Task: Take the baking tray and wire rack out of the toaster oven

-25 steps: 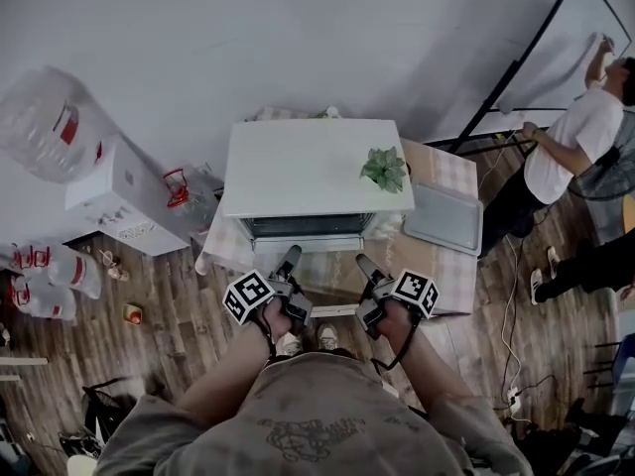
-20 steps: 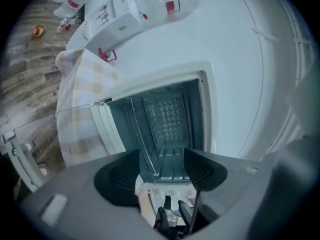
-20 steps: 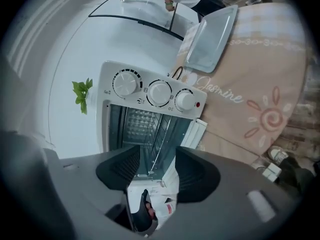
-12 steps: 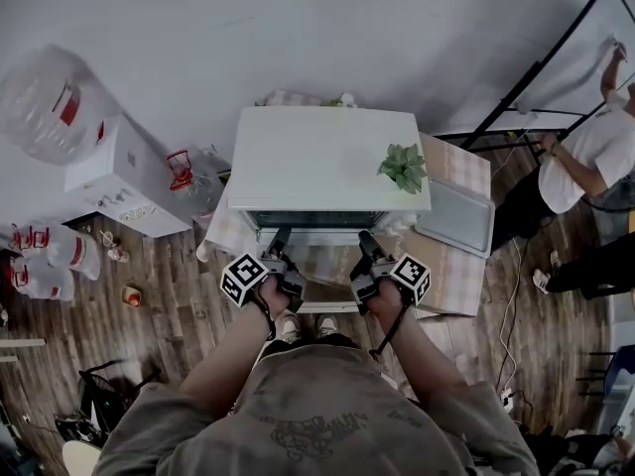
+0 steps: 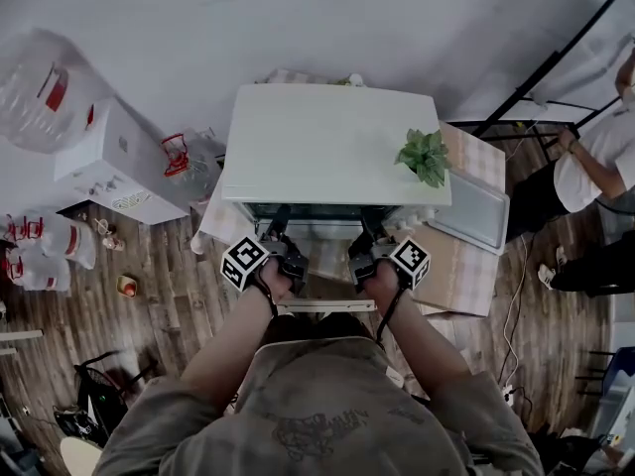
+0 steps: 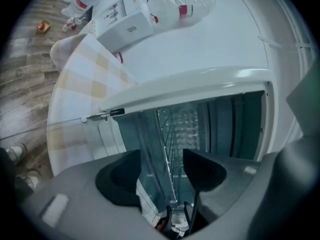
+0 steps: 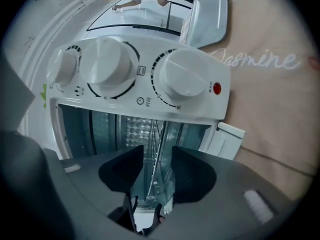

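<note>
A white toaster oven (image 5: pixel 332 142) stands on a checked table, its front open. Inside, the wire rack (image 6: pixel 167 129) sits on its rails; its edge (image 7: pixel 159 129) also shows in the right gripper view. My left gripper (image 6: pixel 161 159) is at the oven mouth, open, with the rack's front edge between its jaws. My right gripper (image 7: pixel 157 156) is under the control knobs (image 7: pixel 180 79). Its jaws have just been closing and still stand apart around the rack edge. A grey baking tray (image 5: pixel 474 211) lies on the table to the right of the oven.
A small green plant (image 5: pixel 425 155) sits on the oven's top. A white box (image 5: pixel 109 167) and big water bottles (image 5: pixel 45 92) are on the floor at left. A person (image 5: pixel 595 167) stands at right by a black stand, with cables on the floor.
Both grippers have moved forward and down, from in front of the table's edge into the oven's open front. The oven now looks larger and closer.
</note>
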